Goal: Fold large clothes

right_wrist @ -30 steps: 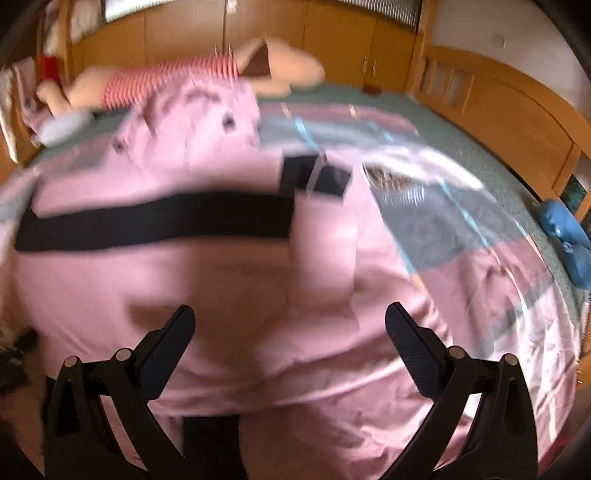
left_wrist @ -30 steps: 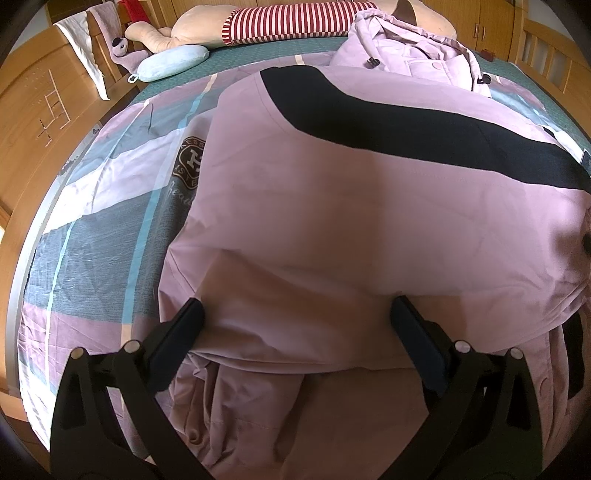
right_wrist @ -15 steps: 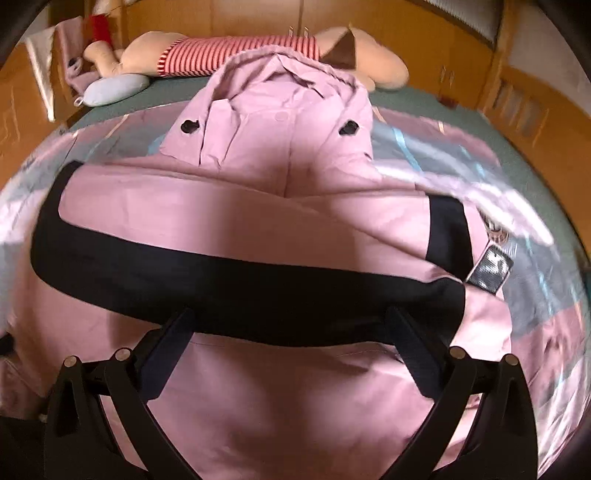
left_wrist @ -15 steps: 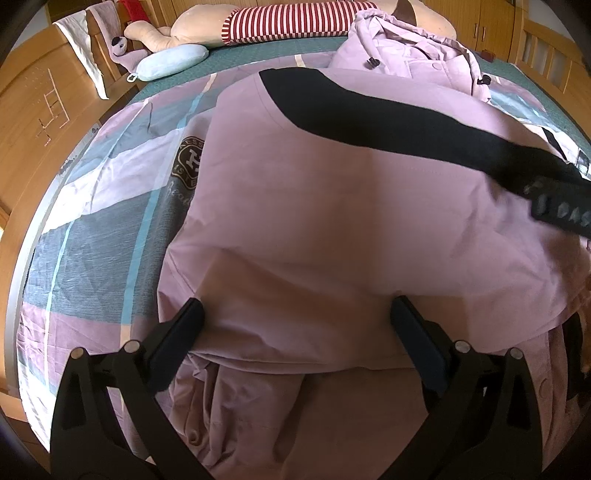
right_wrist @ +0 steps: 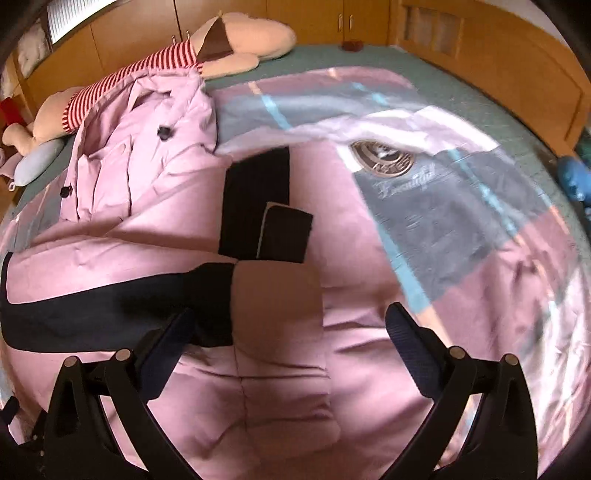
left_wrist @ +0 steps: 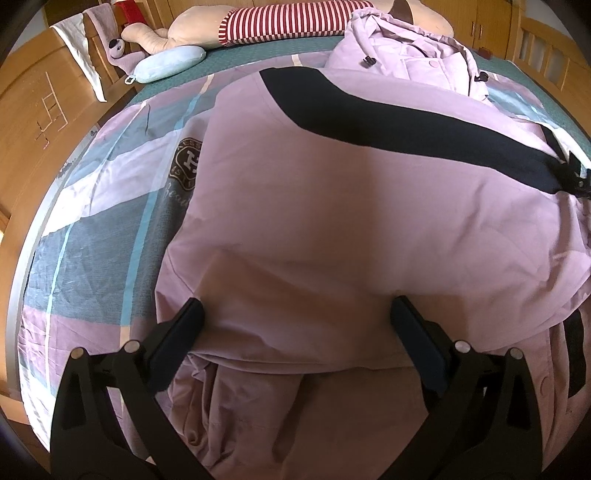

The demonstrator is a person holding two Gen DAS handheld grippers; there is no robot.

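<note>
A wide bed with a patchwork duvet cover of grey, lilac and white blocks [left_wrist: 92, 229] fills both views, wooden boards framing it; spread over it lies the task's thing, a large pale-pink padded coat with a broad black band [left_wrist: 332, 206], its hooded collar end [right_wrist: 140, 147] towards the far side of the bed and its hem end nearest the cameras; its long axis thus runs away from both grippers, while the black band [right_wrist: 110, 310] crosses it from side to side. Beyond the coat, along the far edge, lies a long plush toy in a red-and-white striped shirt [left_wrist: 288, 18], with a small light-blue cushion [left_wrist: 170, 66] beside it. In the right wrist view a pink sleeve with a black cuff [right_wrist: 266, 229] lies folded in over the body of the coat.

The left gripper [left_wrist: 295, 332] stands spread wide over the near left part, a doubled fold edge lying between its fingers with nothing pinched; the right gripper [right_wrist: 291, 339] is likewise spread, over the near right part just beside the end of the band, holding nothing. The coat lies straight ahead of and under both grippers; each is about equally near its own side. My judgement: sleeves look tucked in, so the next move probably calls for both grippers to close on the near hem and carry it forward along the long axis towards the collar.
</note>
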